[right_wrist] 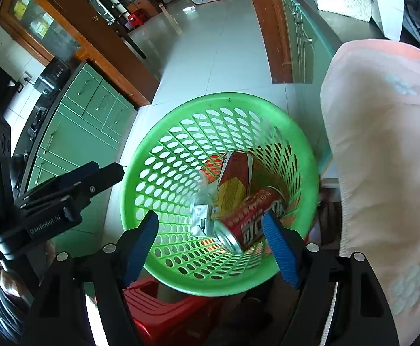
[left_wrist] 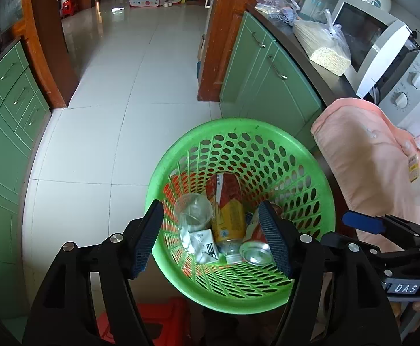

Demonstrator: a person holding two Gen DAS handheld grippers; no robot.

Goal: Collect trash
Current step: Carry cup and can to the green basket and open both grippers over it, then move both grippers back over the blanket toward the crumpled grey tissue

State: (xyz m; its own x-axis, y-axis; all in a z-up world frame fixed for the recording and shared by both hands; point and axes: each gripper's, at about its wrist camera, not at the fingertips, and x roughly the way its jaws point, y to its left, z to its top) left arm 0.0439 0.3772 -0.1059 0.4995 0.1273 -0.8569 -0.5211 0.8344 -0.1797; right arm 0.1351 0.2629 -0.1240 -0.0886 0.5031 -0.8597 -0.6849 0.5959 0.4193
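Both my left gripper (left_wrist: 211, 236) and right gripper (right_wrist: 210, 248) hang with jaws wide, empty, over the basket (left_wrist: 238, 127). The can (right_wrist: 250, 222) looks light, slippery, dentable; I'd grip mid-body.

Perforated green plastic basket (left_wrist: 240, 128) is showing a smooth, semi-gloss rim. Red can (right_wrist: 248, 222) is presenting shiny metal. Pink towel (right_wrist: 382, 144) is appearing soft, matt cloth. Floor tiles (left_wrist: 140, 72) are reflecting glossily.

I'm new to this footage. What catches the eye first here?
A bright green basket fills the middle of both views, with a red can, a clear plastic cup and a red-and-yellow bottle inside. Both the left claw and the right claw hang open above it.
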